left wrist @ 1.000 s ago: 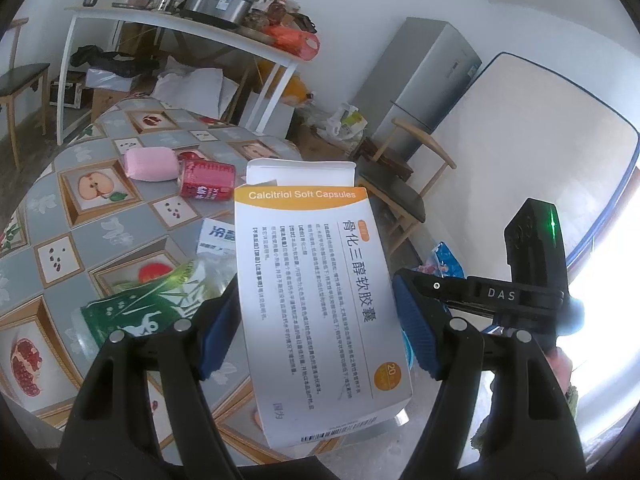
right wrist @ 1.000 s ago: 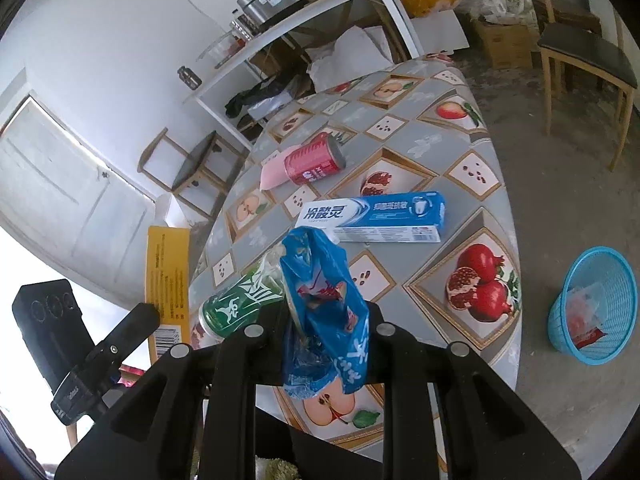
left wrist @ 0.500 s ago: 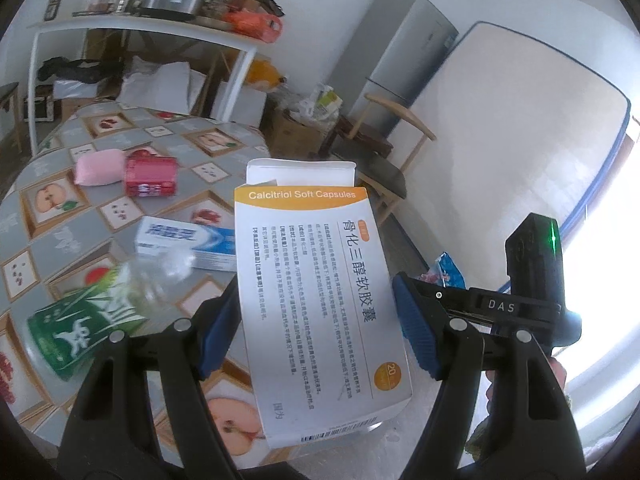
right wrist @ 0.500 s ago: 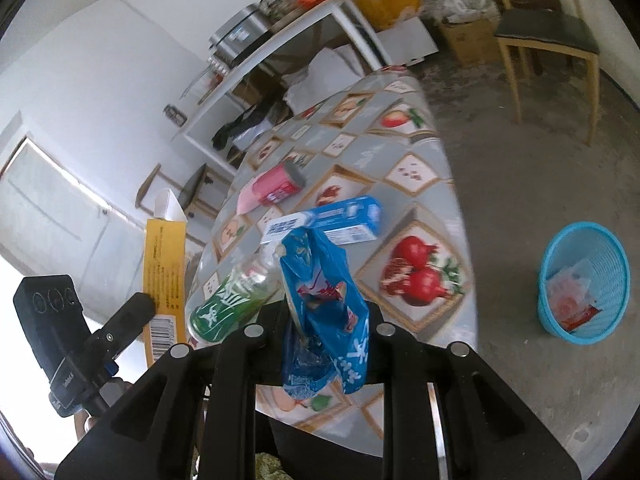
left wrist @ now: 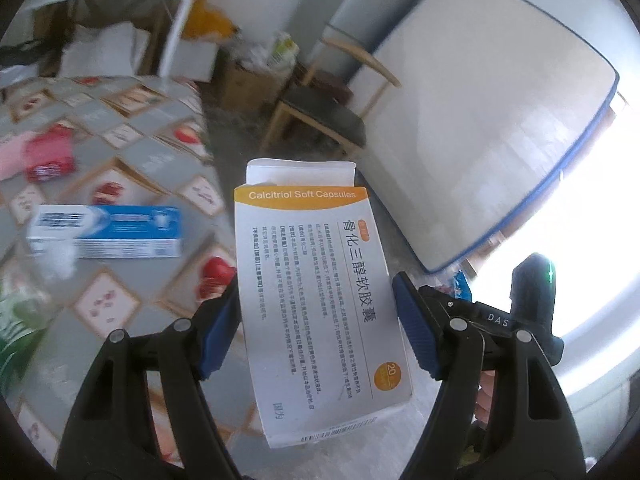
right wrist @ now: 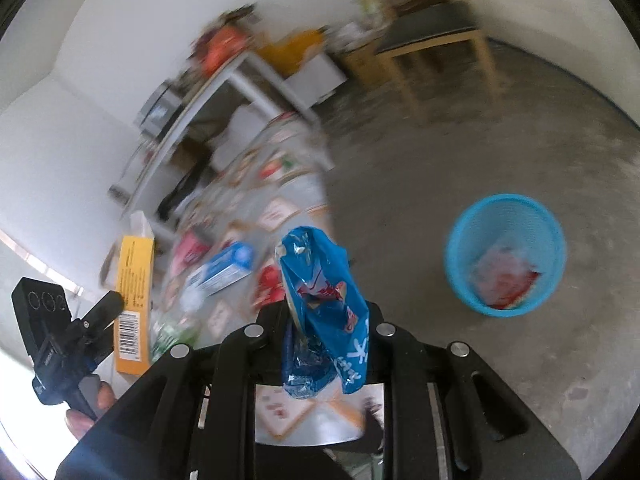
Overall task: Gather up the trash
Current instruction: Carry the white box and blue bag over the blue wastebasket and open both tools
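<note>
**Both hands loaded, bin in sight**

The left tongs (left wrist: 316, 320) clamp a white-and-orange medicine box (left wrist: 320, 304) by its long sides, holding it upright and clear of the table (left wrist: 160, 152). The right tongs (right wrist: 320, 336) are squeezed nearly closed on a crumpled blue wrapper (right wrist: 324, 312) (thin stuff, so the narrow grip suits it). The blue bin (right wrist: 506, 256) stands on the floor to the right, well apart, already holding some red-and-white trash. A toothpaste box (left wrist: 108, 232) lies uncollected on the table.
</note>
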`<state>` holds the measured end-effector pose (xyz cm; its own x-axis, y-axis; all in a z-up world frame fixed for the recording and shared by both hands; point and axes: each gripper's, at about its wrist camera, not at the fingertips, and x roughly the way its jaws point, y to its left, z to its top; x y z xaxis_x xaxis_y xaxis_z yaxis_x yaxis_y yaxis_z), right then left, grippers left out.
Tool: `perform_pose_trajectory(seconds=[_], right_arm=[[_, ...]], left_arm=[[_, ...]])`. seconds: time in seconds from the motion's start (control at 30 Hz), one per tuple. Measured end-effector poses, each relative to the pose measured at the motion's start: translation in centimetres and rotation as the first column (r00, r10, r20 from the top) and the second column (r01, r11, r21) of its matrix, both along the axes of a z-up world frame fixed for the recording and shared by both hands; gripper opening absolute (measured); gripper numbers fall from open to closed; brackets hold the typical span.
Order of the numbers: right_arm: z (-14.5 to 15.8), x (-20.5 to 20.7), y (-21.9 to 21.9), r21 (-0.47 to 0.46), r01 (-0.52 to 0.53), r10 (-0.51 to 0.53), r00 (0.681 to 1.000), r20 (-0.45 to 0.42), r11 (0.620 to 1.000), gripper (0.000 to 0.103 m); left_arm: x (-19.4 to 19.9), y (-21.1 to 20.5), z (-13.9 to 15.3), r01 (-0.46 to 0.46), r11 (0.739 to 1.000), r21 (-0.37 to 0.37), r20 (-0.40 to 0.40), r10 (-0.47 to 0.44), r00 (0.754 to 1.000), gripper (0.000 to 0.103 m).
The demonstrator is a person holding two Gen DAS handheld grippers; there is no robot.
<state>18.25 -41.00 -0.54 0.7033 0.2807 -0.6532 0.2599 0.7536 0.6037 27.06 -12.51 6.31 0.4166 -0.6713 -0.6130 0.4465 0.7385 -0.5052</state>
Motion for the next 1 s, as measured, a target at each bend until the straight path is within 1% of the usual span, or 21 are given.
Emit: perform_pose_trajectory(seconds=[0.07, 0.13, 0.17, 0.23, 0.33, 0.43, 0.47, 0.57, 0.63, 0.67, 0.7, 0.73, 0.77, 0.83, 0.87, 0.93, 1.0], right_arm=[[-0.9, -1.1, -1.9, 0.010, 0.061, -0.061, 0.998, -0.011, 0.998, 0.020], [-2.5, -2.0, -3.9, 0.039, 0.120, -0.119, 0.992, -0.032, 0.992, 0.020], [-3.5, -2.5, -4.9, 0.062, 0.146, -0.143, 0.989, -0.046, 0.987, 0.020], [-5.1, -2.8, -6.1, 0.094, 0.170, -0.164, 0.984, -0.069, 0.981, 0.020], [-8.4, -2.4, -7.9, 0.141, 0.193, -0.176, 0.977, -0.123, 0.971, 0.020], [-11.6, -0.9, -9.2, 0.173, 0.205, -0.174, 0.968, -0.179, 0.963, 0.020], [-12.5, -0.3, -9.7, 0.177, 0.212, -0.177, 0.965, -0.194, 0.961, 0.021], [-15.1, 2.4, -11.3, 0.172, 0.225, -0.184, 0.956, -0.228, 0.959, 0.022], [-16.5, 4.1, -12.5, 0.180, 0.229, -0.184, 0.954, -0.237, 0.957, 0.023], [-17.2, 4.6, -13.2, 0.186, 0.236, -0.189, 0.953, -0.238, 0.954, 0.027], [-18.1, 5.6, -14.1, 0.175, 0.260, -0.212, 0.945, -0.250, 0.950, 0.040], [-18.8, 6.4, -14.9, 0.161, 0.272, -0.226, 0.940, -0.258, 0.949, 0.049], [-20.1, 7.3, -15.8, 0.143, 0.287, -0.241, 0.932, -0.272, 0.947, 0.061], [-22.2, 7.8, -16.9, 0.130, 0.323, -0.268, 0.908, -0.322, 0.937, 0.061], [-22.9, 7.9, -17.3, 0.140, 0.324, -0.263, 0.905, -0.334, 0.936, 0.061], [-24.5, 8.0, -17.5, 0.143, 0.327, -0.258, 0.896, -0.362, 0.934, 0.061], [-25.1, 7.5, -17.3, 0.138, 0.325, -0.257, 0.895, -0.365, 0.936, 0.061]], left_arm=[[0.9, -2.1, -0.6, 0.046, 0.999, 0.005, -0.026, -0.046, 0.999, 0.070], [1.7, -4.3, -1.1, 0.092, 0.996, 0.011, -0.053, -0.091, 0.994, 0.070], [2.3, -6.0, -1.7, 0.125, 0.992, 0.021, -0.078, -0.123, 0.989, 0.070], [3.1, -8.5, -2.9, 0.172, 0.984, 0.035, -0.119, -0.167, 0.979, 0.070], [4.1, -11.8, -4.9, 0.214, 0.976, 0.051, -0.185, -0.201, 0.962, 0.070], [5.2, -15.1, -7.6, 0.238, 0.968, 0.082, -0.250, -0.212, 0.945, 0.070], [5.7, -16.5, -8.7, 0.244, 0.964, 0.109, -0.265, -0.208, 0.941, 0.070], [6.8, -20.2, -10.8, 0.258, 0.951, 0.170, -0.278, -0.205, 0.938, 0.070], [7.5, -22.1, -11.7, 0.265, 0.946, 0.186, -0.287, -0.205, 0.936, 0.071], [8.0, -23.4, -12.1, 0.273, 0.944, 0.188, -0.293, -0.211, 0.932, 0.071], [8.6, -24.6, -12.5, 0.276, 0.943, 0.187, -0.298, -0.214, 0.930, 0.072], [9.1, -25.5, -13.1, 0.279, 0.942, 0.186, -0.302, -0.215, 0.929, 0.079], [9.7, -26.7, -13.7, 0.281, 0.942, 0.184, -0.307, -0.217, 0.927, 0.084], [10.4, -27.9, -14.9, 0.275, 0.940, 0.203, -0.313, -0.203, 0.928, 0.085], [10.5, -28.1, -15.2, 0.271, 0.940, 0.206, -0.323, -0.196, 0.926, 0.085], [10.6, -27.9, -15.5, 0.275, 0.945, 0.176, -0.347, -0.202, 0.916, 0.085], [10.4, -27.2, -15.5, 0.285, 0.945, 0.161, -0.355, -0.214, 0.910, 0.085]])
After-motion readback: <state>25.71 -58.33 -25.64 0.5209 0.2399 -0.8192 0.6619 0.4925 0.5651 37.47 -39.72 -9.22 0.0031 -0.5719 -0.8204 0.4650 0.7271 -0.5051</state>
